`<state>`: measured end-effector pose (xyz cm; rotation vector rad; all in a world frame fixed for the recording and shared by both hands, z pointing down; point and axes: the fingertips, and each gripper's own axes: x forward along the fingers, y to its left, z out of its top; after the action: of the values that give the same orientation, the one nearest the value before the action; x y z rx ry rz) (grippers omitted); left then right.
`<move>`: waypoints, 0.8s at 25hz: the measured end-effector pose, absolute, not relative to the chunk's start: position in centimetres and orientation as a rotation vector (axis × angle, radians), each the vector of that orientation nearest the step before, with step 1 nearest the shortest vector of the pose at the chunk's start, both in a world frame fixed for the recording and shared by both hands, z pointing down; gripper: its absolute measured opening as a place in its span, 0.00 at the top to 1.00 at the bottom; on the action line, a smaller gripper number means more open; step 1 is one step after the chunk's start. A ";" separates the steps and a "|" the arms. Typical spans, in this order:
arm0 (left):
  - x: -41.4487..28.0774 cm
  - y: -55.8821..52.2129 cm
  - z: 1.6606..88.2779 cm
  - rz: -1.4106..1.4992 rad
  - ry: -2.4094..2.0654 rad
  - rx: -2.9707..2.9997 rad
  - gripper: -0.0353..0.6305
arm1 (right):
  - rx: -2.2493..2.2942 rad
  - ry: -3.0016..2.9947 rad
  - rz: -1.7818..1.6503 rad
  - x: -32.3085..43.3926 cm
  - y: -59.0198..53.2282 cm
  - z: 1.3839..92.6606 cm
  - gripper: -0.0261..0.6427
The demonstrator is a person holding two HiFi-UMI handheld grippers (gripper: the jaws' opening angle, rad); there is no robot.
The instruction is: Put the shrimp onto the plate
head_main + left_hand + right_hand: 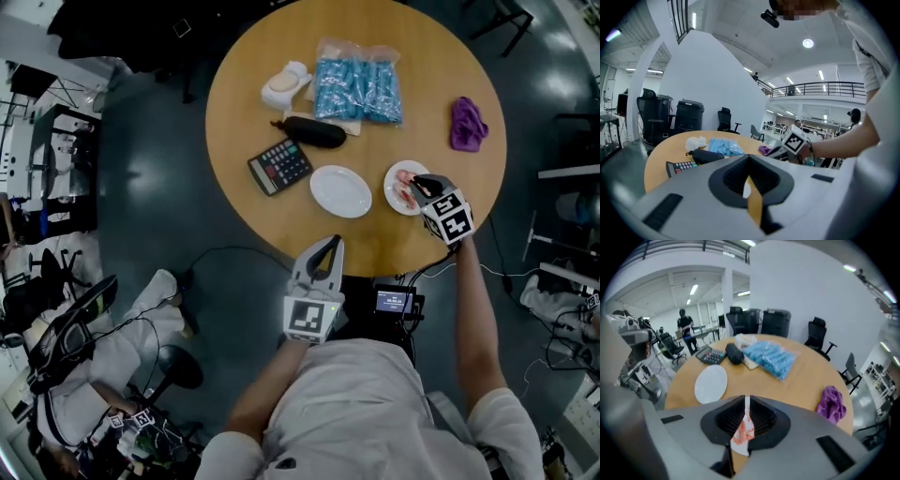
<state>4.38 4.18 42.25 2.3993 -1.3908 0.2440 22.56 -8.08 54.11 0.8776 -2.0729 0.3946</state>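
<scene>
A small white plate [392,178] at the table's right front holds pink shrimp [404,194]. My right gripper [419,184] hangs over it, pointing steeply down. In the right gripper view its jaws [746,401] stand close together, and a pink shrimp [742,432] sits pinched between them over the white plate [740,449]. An empty larger white plate [340,190] [711,383] lies just to the left. My left gripper [330,246] [749,161] hovers at the table's near edge, shut and holding nothing.
On the round wooden table [441,244] also lie a black calculator [279,166], a black pouch [314,131], a bag of blue items [356,89], a white object [284,84] and a purple cloth [467,124]. Cables and a small screen [394,300] are below the near edge.
</scene>
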 end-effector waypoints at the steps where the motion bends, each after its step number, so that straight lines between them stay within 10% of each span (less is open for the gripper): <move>1: 4.5 4.2 42.0 0.249 -1.379 2.426 0.94 | 0.953 -2.129 0.371 22.5 -7.5 52.0 0.91; 20: 6.0 5.3 36.7 0.209 -1.273 2.597 0.94 | 1.809 -2.537 0.241 20.0 7.1 34.0 0.94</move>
<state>5.99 5.35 36.74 2.5965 -1.2727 0.2089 19.97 7.07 33.96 1.8092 -2.5368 0.2412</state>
